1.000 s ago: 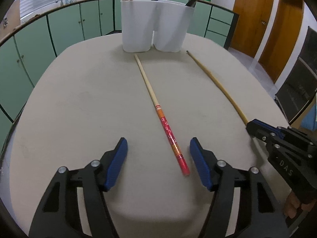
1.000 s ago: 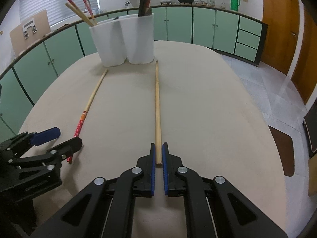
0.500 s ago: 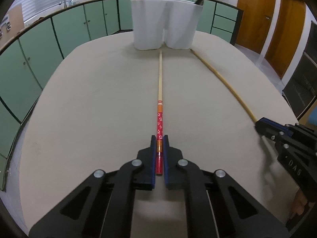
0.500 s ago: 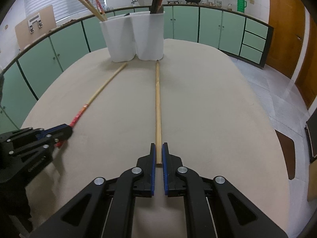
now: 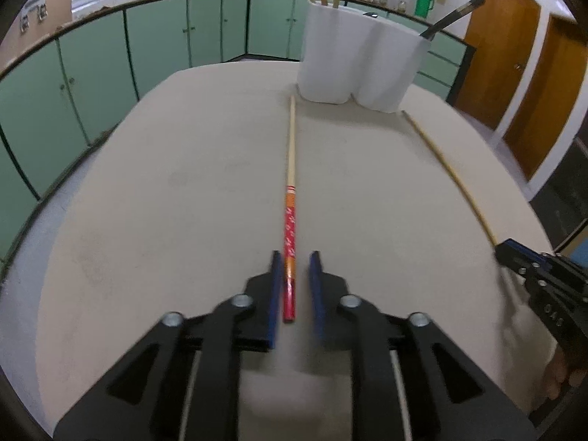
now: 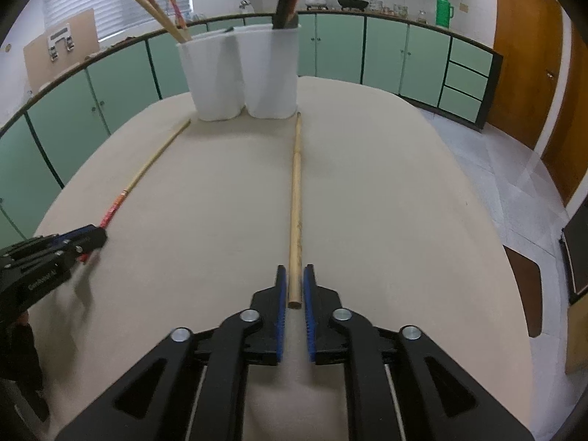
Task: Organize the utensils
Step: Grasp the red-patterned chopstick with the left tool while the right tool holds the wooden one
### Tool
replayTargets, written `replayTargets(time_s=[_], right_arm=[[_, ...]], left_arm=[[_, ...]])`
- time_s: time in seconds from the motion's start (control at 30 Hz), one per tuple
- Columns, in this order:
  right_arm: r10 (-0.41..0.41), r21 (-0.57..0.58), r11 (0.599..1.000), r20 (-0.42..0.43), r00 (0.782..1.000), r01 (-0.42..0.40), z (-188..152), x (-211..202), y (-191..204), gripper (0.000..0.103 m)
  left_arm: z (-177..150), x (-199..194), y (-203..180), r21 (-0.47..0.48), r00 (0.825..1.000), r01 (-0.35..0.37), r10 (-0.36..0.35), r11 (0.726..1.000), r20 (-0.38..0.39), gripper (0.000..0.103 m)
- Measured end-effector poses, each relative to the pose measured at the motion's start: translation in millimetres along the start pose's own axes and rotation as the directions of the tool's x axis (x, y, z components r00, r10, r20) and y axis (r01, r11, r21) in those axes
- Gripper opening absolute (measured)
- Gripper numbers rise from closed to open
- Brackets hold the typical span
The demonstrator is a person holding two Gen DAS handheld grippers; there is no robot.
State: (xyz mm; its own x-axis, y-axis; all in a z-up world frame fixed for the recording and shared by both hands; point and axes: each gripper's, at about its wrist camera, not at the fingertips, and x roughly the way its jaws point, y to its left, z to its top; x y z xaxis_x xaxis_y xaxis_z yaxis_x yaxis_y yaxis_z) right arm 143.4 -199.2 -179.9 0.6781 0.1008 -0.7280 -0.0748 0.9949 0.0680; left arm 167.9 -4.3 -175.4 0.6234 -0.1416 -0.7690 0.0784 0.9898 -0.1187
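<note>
Two chopsticks on table (image 5: 183, 183), well apart w/ bare top between: left gripper (image 5: 295, 268) slightly open around red chopstick (image 5: 289, 228); right gripper (image 6: 294, 286) slightly open around plain chopstick (image 6: 296, 198).

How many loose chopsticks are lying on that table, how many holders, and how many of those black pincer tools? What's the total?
Loose chopsticks: 2, the red-patterned chopstick and the plain wooden chopstick
White holder: 1
Pincer tools: 2, the left gripper and the right gripper
Total: 5

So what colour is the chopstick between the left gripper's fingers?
Red patterned handle, pale wooden tip; clearest in the left wrist view.
</note>
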Motion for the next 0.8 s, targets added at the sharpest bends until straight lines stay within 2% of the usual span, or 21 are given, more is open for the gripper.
replayTargets(time_s=[0.07, 0.23, 0.43, 0.7, 0.8], right_arm=[[0.013, -0.003, 1.0, 0.004, 1.0, -0.013, -3, -4, 0, 0.019], [0.034, 0.006, 0.999, -0.006, 0.999, -0.034, -11, -11, -6, 0.025], [0.065, 0.059, 0.996, -0.014, 0.998, -0.064, -12, -11, -18, 0.025], [0.085, 0.027, 0.996, -0.021, 0.996, -0.084, -14, -12, -12, 0.025], [0.08, 0.024, 0.997, -0.028, 0.996, -0.08, -13, -10, -11, 0.025]], left_arm=[[-7, -6, 4, -0.01, 0.999, 0.036, -0.036, 0.999, 0.004, 0.026], [-17, -15, 7, 0.003, 0.998, 0.061, -0.061, 0.998, 0.004, 0.026], [-17, -12, 3, 0.027, 0.999, 0.043, -0.043, 0.999, -0.004, 0.027], [-13, -9, 4, 0.037, 1.0, 0.012, -0.012, 0.999, -0.004, 0.028], [-11, -7, 2, 0.044, 1.0, 0.011, -0.01, 0.999, -0.005, 0.032]])
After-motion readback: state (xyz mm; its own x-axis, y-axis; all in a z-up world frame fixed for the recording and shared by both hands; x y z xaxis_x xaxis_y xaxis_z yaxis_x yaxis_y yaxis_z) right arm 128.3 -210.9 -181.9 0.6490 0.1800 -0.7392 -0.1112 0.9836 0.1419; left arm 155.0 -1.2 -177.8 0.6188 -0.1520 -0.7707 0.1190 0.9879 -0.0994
